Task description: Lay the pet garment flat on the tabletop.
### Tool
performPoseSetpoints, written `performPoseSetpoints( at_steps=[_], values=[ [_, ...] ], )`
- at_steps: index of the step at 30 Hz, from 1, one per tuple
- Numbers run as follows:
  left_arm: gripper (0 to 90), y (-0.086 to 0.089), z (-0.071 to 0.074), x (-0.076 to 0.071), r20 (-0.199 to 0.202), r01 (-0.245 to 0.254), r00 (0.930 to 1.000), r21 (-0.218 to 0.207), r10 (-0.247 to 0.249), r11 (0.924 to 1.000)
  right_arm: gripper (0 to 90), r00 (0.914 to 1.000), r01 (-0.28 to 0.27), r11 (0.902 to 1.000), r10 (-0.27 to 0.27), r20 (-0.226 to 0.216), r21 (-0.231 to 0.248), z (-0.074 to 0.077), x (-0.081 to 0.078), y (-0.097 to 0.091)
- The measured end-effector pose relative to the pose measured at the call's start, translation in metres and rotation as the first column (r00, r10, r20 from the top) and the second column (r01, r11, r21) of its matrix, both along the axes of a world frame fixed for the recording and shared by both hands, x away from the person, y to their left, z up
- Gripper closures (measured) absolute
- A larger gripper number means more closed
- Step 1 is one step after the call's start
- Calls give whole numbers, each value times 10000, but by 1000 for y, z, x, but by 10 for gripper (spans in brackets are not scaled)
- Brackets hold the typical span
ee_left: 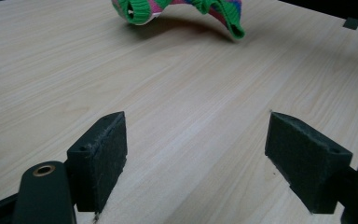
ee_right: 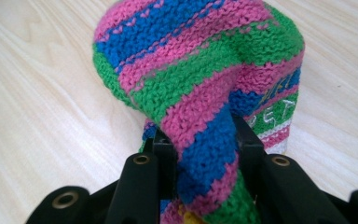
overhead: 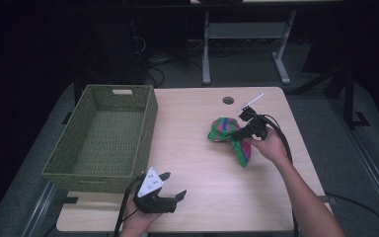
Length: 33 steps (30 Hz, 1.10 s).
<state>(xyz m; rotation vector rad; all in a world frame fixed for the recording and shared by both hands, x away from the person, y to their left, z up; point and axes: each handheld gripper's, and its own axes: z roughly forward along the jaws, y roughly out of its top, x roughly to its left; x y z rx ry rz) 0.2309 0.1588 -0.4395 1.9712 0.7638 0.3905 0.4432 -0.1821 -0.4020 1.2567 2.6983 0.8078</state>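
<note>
The right gripper [overhead: 242,129] pinches a stripy knitted sock [ee_right: 200,88] near the middle of the wooden table [overhead: 202,187].

Closest to the person, the left gripper [overhead: 170,185] rests low on the table with its jaws spread wide and nothing in them. Farther out, the right one squeezes a fold of the sock, and part of it hangs down. To do this well, I think it should hold tight, lift high, and move slowly to the green woven basket [overhead: 143,123] on the left. The table is pale wood with a round hole [overhead: 228,100]. Behind it the room is dark, with grey table legs [overhead: 206,49].
</note>
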Motion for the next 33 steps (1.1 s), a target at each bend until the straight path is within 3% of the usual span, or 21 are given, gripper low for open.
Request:
performPoseSetpoints(
  at_steps=[9,21,33],
  values=[
    [205,-2,-1,0,-32,6,10000,24,-6,10000,687,9989,-438,9968,425,202,665,24,-15,-13],
    [205,1,0,1,-20,-93,10000,25,94,10000,685,9940,-965,9883,896,623,1185,40,-41,-18],
    [205,2,-1,2,-63,-176,9998,-101,175,9998,684,9834,-1645,9813,1554,934,998,45,-65,-10]
  ],
)
